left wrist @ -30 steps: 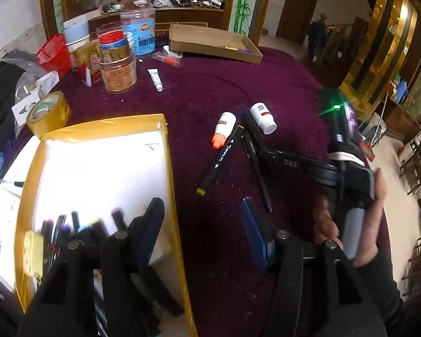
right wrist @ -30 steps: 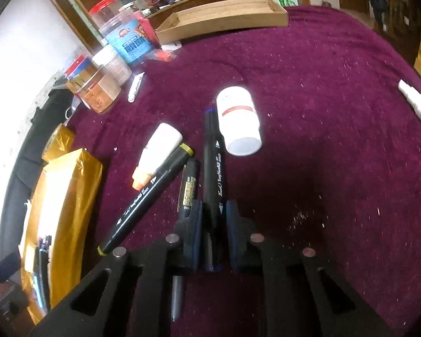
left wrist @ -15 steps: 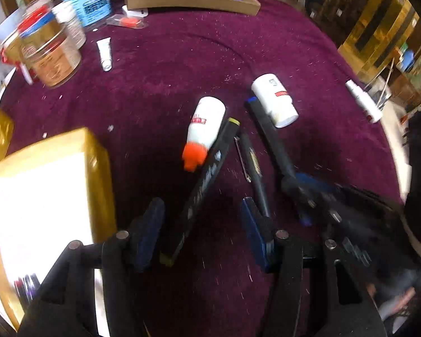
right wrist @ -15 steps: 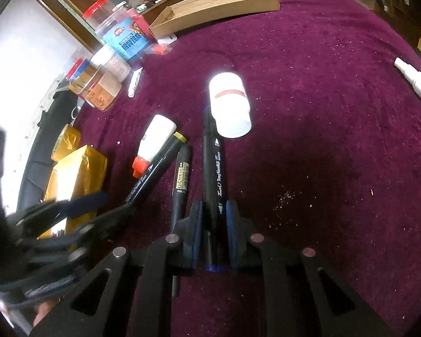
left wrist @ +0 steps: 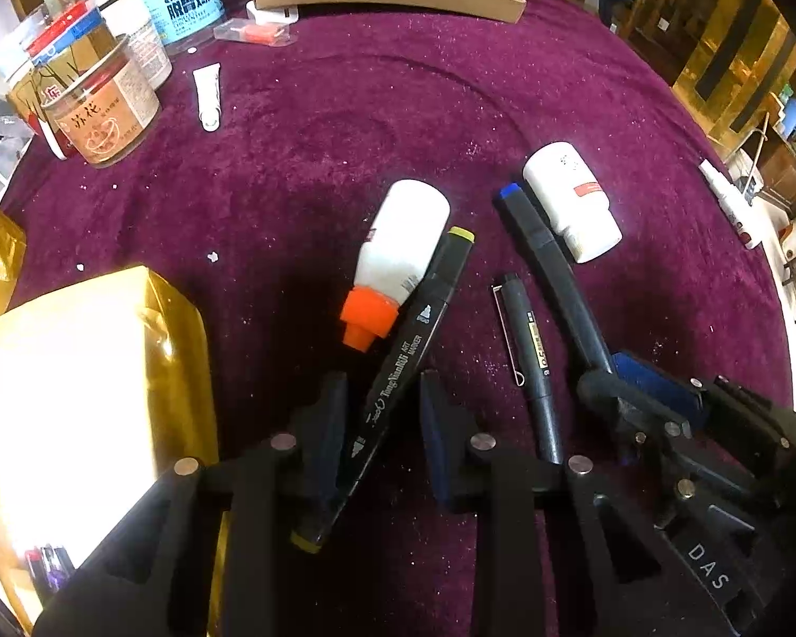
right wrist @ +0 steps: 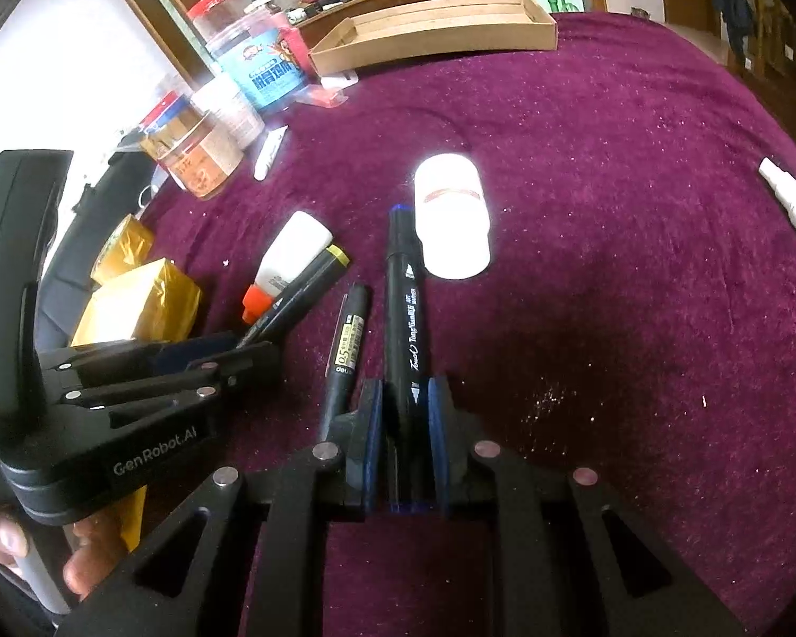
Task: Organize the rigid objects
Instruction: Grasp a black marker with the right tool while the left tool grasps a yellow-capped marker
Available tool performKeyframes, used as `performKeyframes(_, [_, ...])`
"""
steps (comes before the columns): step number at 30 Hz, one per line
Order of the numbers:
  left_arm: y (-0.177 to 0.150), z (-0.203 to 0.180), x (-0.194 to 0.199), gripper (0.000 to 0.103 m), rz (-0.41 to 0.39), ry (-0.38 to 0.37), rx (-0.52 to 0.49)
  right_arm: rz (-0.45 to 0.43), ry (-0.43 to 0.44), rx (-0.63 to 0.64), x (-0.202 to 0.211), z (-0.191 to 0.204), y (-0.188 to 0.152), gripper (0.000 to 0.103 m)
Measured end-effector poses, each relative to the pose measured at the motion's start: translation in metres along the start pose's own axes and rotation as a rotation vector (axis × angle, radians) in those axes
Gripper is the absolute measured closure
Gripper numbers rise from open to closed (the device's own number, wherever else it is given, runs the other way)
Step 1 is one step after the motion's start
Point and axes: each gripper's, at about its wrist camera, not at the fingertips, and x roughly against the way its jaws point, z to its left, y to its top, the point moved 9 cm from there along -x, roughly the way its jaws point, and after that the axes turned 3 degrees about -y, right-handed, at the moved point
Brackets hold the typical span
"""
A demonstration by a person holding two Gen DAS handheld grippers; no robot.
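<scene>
— Looking down your left tongs (left wrist: 382, 424), what sits between them?
— The yellow-tipped marker (left wrist: 398, 387) lies slanted in the gap on the purple counter (left wrist: 345, 132). Your jaws have just been closing around it; the left pad meets its barrel, the right pad looks a little apart, so you are not clamping it yet.
— And your right tongs (right wrist: 404, 424)?
— You have them clenched on the blue-tipped marker (right wrist: 406, 318), near its lower end; its far tip lies just beside the white pill bottle (right wrist: 453, 217).
— What lies between the two markers?
— A thin black pen (right wrist: 347, 350), flat on the counter, just left of your right tongs. The glue bottle with the orange cap (left wrist: 392, 260) touches the yellow-tipped marker's upper half.
— Where is the gold box (left wrist: 90, 398)?
— At your left, beside the left tongs, with a few pens visible in its near corner
</scene>
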Motion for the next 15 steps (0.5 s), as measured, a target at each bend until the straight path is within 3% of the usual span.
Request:
performKeyframes(5, [0.002,0.002,0.000,0.079,0.000,0.007,0.028,-0.018,-0.029,0.023,0.000,0.004,0.000,0.089])
performKeyframes(7, [-0.001,-0.001,0.002,0.085,0.008,0.020,-0.003,-0.027,-0.033,0.024,0.000,0.004,-0.001,0.089])
performKeyframes(9, [-0.009,-0.006,0.006,0.091,0.032,-0.011,0.003,-0.040,-0.010,0.017,0.002,0.004,0.000,0.089])
performKeyframes(15, [-0.051,-0.012,0.028,0.091,0.047,-0.100,0.050,-0.083,0.023,0.020,0.010,0.008,0.004,0.089])
